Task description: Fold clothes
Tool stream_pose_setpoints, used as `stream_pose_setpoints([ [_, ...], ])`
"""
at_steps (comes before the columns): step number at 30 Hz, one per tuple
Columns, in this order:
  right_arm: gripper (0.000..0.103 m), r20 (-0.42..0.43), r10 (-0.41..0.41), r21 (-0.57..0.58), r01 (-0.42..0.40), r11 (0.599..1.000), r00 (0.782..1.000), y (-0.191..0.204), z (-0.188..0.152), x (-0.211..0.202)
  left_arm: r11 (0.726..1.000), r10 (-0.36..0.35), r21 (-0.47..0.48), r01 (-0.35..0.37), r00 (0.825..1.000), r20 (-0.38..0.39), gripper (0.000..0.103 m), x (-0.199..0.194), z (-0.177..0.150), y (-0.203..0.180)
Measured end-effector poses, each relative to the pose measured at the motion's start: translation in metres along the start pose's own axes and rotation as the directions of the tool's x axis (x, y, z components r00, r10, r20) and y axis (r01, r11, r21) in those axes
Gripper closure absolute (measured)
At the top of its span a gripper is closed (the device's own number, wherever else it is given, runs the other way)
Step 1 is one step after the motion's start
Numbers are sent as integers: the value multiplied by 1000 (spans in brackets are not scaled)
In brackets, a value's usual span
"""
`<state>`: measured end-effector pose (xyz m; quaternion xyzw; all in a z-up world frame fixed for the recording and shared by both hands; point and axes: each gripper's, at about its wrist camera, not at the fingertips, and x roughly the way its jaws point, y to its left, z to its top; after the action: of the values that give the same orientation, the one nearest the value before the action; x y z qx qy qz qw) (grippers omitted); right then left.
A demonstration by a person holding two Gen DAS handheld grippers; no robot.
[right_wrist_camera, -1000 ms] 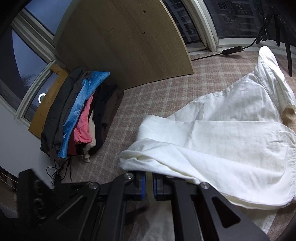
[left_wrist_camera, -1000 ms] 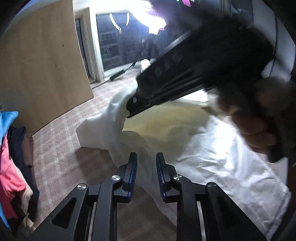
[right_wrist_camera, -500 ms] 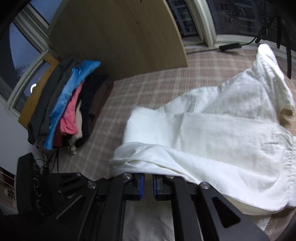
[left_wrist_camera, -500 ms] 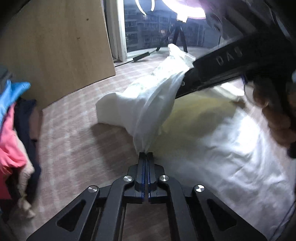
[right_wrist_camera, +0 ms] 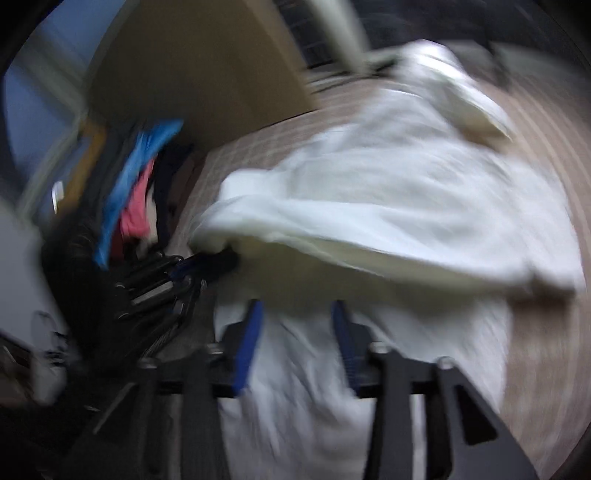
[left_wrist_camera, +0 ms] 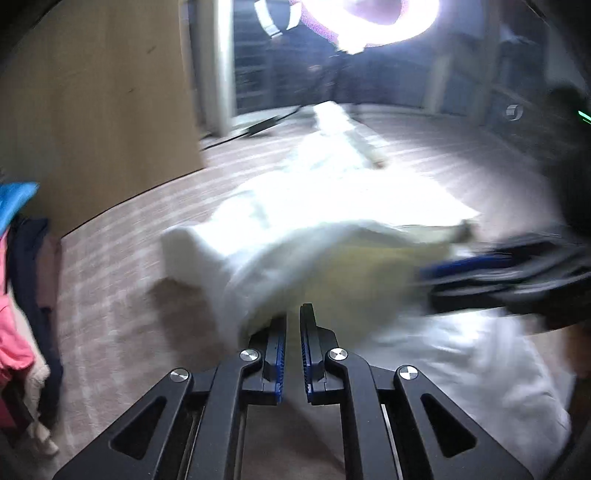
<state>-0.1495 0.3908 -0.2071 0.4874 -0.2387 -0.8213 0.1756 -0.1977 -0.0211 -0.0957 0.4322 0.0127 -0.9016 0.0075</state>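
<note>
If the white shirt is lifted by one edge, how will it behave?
The white shirt looks thin and floppy: it drapes in soft folds on the checked floor. It would probably sag and unfold. It seems light.

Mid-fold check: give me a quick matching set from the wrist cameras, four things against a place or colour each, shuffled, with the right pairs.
Things:
1. white shirt
2. clothes pile
3. wooden board
4. ring light

Descriptions:
A. standing upright beside the window
B. blue, pink and dark, at the left edge
C. glowing at the top of the left wrist view
D. spread across the middle of the checked surface

Pairs: 1-D; 2-B; 3-A; 4-C
</note>
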Motion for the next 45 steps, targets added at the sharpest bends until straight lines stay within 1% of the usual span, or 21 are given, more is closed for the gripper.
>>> stream_pose_setpoints([
  [2, 54, 51, 49, 152, -57, 987, 997, -37, -5, -19, 1000, 22, 0, -22, 1000, -21, 99, 8, -5, 5],
  [4, 54, 96, 16, 287, -43, 957, 995, -72, -5, -29, 998, 58, 38, -57, 998, -36, 99, 11, -10, 1],
  [6, 54, 131, -90, 349, 39, 936, 987, -96, -2, -36, 995, 72, 71, -69, 997, -39, 99, 14, -13, -2],
  [8, 54, 129, -214, 381, 150, 912, 968, -108, 3, -40, 993, 75, 90, -71, 996, -40, 99, 12, -15, -5],
  [10, 54, 115, -283, 405, 216, 889, 952, -118, 8, -39, 994, 32, 108, -27, 998, -51, 99, 4, -17, -6],
  [13, 57, 86, -384, 343, 335, 878, 919, -107, 18, -35, 982, -67, 173, 78, 995, -69, 94, -28, -21, -8],
  [15, 61, 176, -396, 305, 332, 893, 901, -91, 19, -50, 970, -61, 236, 62, 998, -13, 88, -57, -17, -8],
  [16, 61, 199, -378, 273, 320, 907, 904, -79, 21, -52, 969, -50, 243, 44, 999, 19, 83, -67, -10, -6],
  [18, 61, 200, -282, 167, 251, 953, 938, -49, 29, -37, 972, -56, 231, 41, 997, 57, 83, -70, 8, 0],
  [21, 61, 113, -158, 27, 156, 987, 981, -4, 43, 7, 969, -41, 245, 21, 996, 74, 84, -46, 34, 0],
  [24, 60, 6, -72, -127, 72, 989, 997, 38, 66, 41, 954, -70, 291, 69, 997, -7, 81, -15, 27, -6],
  [27, 55, -51, -103, -311, 82, 947, 993, 86, 95, 61, 955, -104, 281, 92, 994, 28, 81, -26, 2, -5],
  [28, 53, -93, -92, -340, 55, 939, 991, 96, 107, 68, 957, -102, 278, 86, 994, 43, 79, -31, -4, -2],
  [31, 51, -229, -115, -373, 22, 928, 967, 124, 133, 104, 950, -53, 309, 35, 997, 52, 70, -27, -14, 2],
  [34, 51, -301, -265, -440, 114, 891, 916, 134, 136, 141, 939, -2, 344, -15, 999, 49, 70, -15, -18, 5],
  [36, 51, -339, -328, -474, 141, 869, 882, 136, 131, 164, 942, -11, 335, -9, 998, 58, 70, -13, -17, 12],
  [39, 51, -344, -381, -498, 178, 849, 858, 136, 127, 178, 944, -54, 329, 26, 996, 76, 70, -10, -15, 16],
  [41, 52, -343, -408, -508, 198, 838, 846, 135, 125, 185, 939, -86, 339, 52, 993, 85, 78, -10, -16, 16],
  [43, 65, -341, -417, -505, 210, 837, 842, 130, 124, 188, 932, -100, 359, 57, 990, 100, 93, -10, -20, 13],
  [44, 84, -341, -416, -499, 212, 840, 843, 127, 125, 189, 928, -97, 369, 50, 989, 109, 95, -10, -22, 11],
  [45, 93, -344, -408, -488, 210, 847, 846, 124, 127, 190, 924, -94, 380, 42, 989, 117, 97, -11, -23, 9],
])
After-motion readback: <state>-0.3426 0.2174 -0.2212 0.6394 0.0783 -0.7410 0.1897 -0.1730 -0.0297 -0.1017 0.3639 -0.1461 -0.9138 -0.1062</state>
